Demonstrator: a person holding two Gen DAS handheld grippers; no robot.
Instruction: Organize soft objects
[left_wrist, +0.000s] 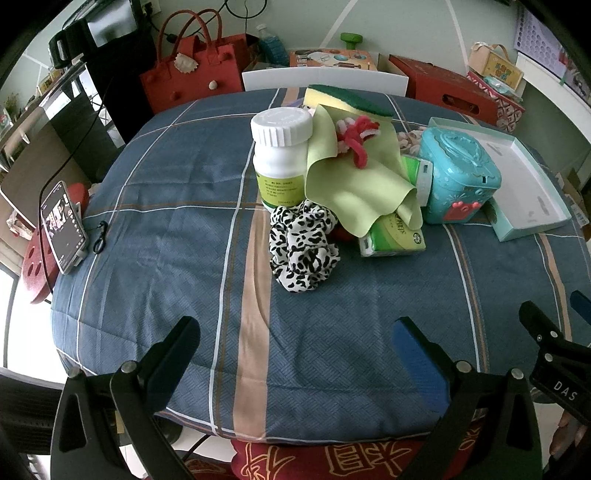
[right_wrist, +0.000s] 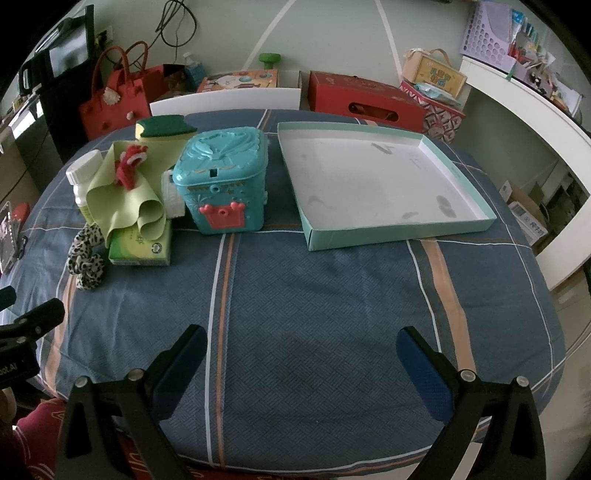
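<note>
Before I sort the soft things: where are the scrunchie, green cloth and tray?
scrunchie (left_wrist: 303, 247), left wrist view, middle folds.
green cloth (left_wrist: 354, 184), left wrist view, draped centre.
tray (right_wrist: 399, 234), right wrist view, near wall.

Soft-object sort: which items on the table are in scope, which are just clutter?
In scope:
scrunchie
green cloth
red-and-white fuzzy piece
sponge
tissue pack
empty tray, likely the destination

Clutter:
pill bottle
teal plastic box
phone

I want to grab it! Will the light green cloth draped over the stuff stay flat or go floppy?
Probably floppy: the light green cloth already sags in folds over the green tissue pack. It looks thin, so likely light. The red and white fuzzy twist lying on it may tumble off.
</note>
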